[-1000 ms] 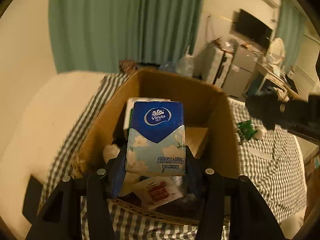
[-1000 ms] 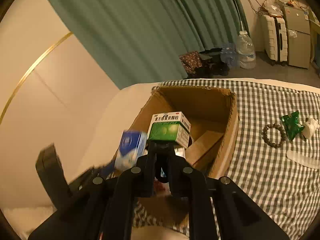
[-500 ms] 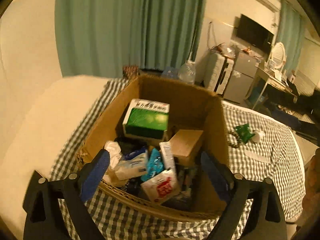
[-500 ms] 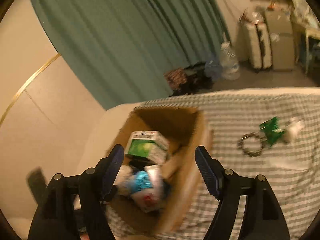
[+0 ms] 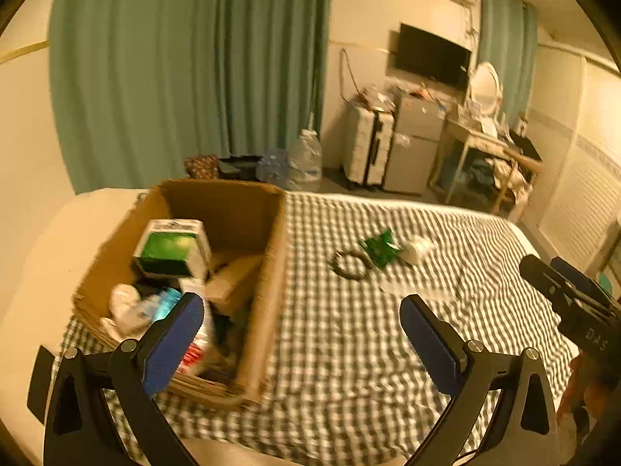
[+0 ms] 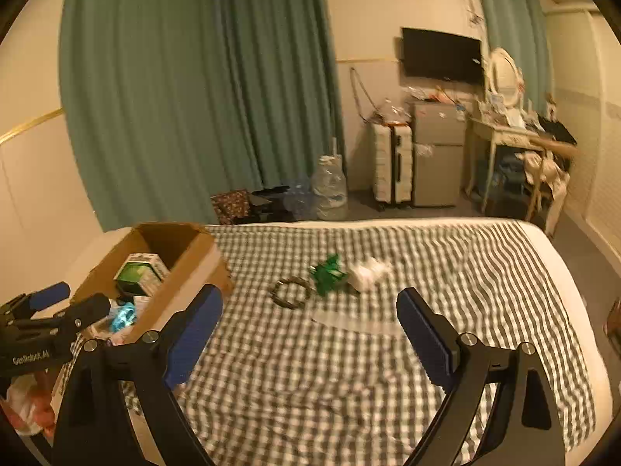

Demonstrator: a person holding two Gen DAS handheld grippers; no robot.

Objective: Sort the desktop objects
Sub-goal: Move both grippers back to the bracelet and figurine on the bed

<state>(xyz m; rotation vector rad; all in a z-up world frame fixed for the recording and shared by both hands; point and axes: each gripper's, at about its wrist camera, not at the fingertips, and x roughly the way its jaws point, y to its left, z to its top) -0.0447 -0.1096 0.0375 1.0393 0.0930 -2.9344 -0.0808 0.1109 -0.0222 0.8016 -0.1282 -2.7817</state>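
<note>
Both of my grippers are empty — the left gripper (image 5: 300,334) stands spread at its widest with only bedcloth between the jaws, and the right gripper (image 6: 308,330) has its jaws opening, nothing between them. The next pick, as I judge it, is among the loose things on the bed (image 6: 485,272), so I'd bring one gripper down low and nearly flat, because the checked cloth is soft and wrinkled and will bunch under a pad. Nearest lies a thin clear plastic strip (image 6: 349,320), flat on the cloth and hard to get under. Just beyond it sit a bead bracelet (image 6: 289,291) — a limp ring, best pinched across one side — a crinkly green packet (image 6: 326,272) and a small white lump (image 6: 366,273), all close together; take the outermost first. To the left, the cardboard box (image 5: 268,272) already holds a green-and-white carton (image 5: 170,248) and a jumble of soft packets.
</note>
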